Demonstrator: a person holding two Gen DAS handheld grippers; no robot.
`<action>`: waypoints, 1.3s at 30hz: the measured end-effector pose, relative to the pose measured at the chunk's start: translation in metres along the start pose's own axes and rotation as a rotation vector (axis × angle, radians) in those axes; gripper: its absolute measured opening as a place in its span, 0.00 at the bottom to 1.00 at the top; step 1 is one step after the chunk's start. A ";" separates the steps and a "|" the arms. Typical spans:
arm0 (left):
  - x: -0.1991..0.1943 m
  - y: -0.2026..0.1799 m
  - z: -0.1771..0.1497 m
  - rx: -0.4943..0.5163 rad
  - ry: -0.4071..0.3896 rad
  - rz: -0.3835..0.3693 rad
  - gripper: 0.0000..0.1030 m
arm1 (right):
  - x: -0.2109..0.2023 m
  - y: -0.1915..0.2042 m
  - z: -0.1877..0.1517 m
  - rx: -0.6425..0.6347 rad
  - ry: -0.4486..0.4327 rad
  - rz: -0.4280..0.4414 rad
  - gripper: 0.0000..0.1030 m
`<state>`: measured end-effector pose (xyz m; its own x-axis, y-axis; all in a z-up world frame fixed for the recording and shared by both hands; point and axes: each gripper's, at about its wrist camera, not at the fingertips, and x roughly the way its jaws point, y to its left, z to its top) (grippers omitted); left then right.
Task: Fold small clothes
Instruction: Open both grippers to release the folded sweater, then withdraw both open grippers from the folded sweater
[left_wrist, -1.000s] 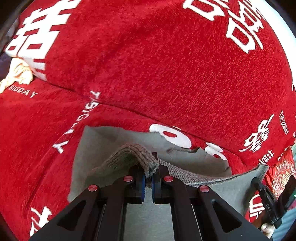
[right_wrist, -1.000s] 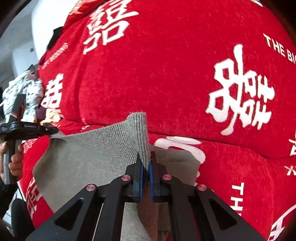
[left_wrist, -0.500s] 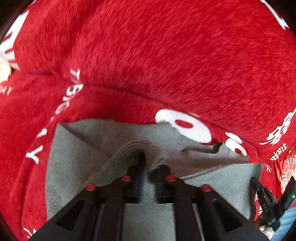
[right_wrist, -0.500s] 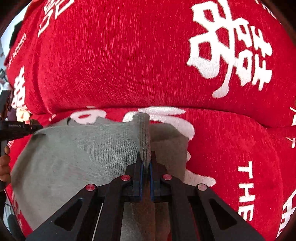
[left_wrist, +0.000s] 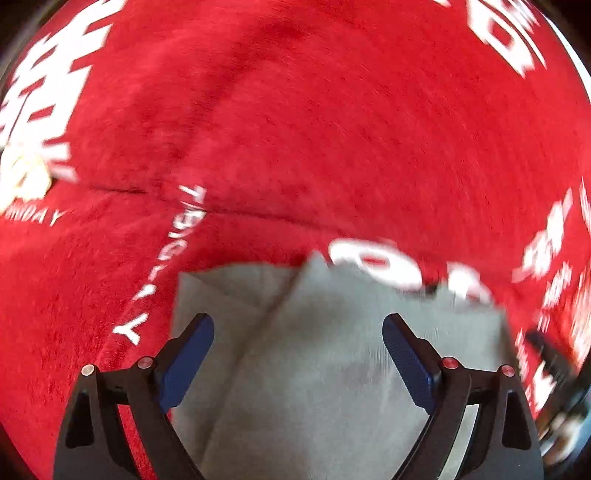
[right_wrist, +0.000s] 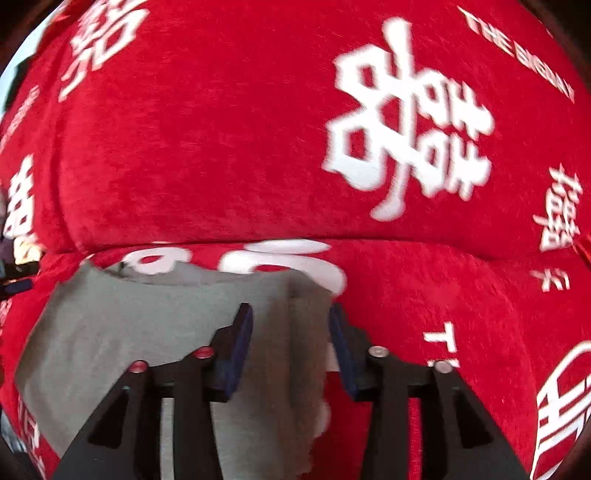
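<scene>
A red plush sofa cover printed with white characters and lettering (left_wrist: 332, 129) fills both views; it drapes a seat and a bulging backrest, and the crease where the two meet serves as the landmark here.

The small grey knitted garment (left_wrist: 325, 362) lies on the seat just in front of that crease, its far edge close to the crease and overlapping a white printed character. In the left wrist view a diagonal fold line crosses the cloth, with one layer lying over another. In the right wrist view the ribbed band of the garment (right_wrist: 295, 332) lies flat along the right side of the cloth.

The left tongs (left_wrist: 298, 332) stand wide apart above the garment, their blue pads clear of the fabric. The right tongs (right_wrist: 290, 321) are partly parted, with the ribbed band between the pads but no pad pressing on it. Both tongs have just been opening, and neither holds anything.

Judgement: one fold appears laid down and released. The cloth is spread fairly wide and its far edge is uneven, so at least one more fold and some smoothing probably remain. Motion blur hides fine detail of the edges.
</scene>
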<state>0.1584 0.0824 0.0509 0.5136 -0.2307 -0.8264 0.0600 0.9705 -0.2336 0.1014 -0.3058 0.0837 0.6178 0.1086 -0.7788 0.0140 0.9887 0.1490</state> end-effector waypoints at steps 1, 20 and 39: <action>0.006 -0.007 -0.006 0.033 0.015 -0.001 0.91 | 0.003 0.009 0.001 -0.028 0.022 0.023 0.57; -0.041 -0.021 -0.097 0.150 -0.065 0.118 0.91 | -0.064 0.049 -0.058 -0.047 0.020 -0.009 0.65; -0.070 -0.028 -0.174 0.220 -0.100 0.139 0.91 | -0.085 0.035 -0.132 0.034 0.033 -0.097 0.77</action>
<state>-0.0281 0.0595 0.0260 0.6111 -0.0964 -0.7857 0.1617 0.9868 0.0047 -0.0545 -0.2669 0.0745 0.5863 0.0159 -0.8100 0.0994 0.9908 0.0914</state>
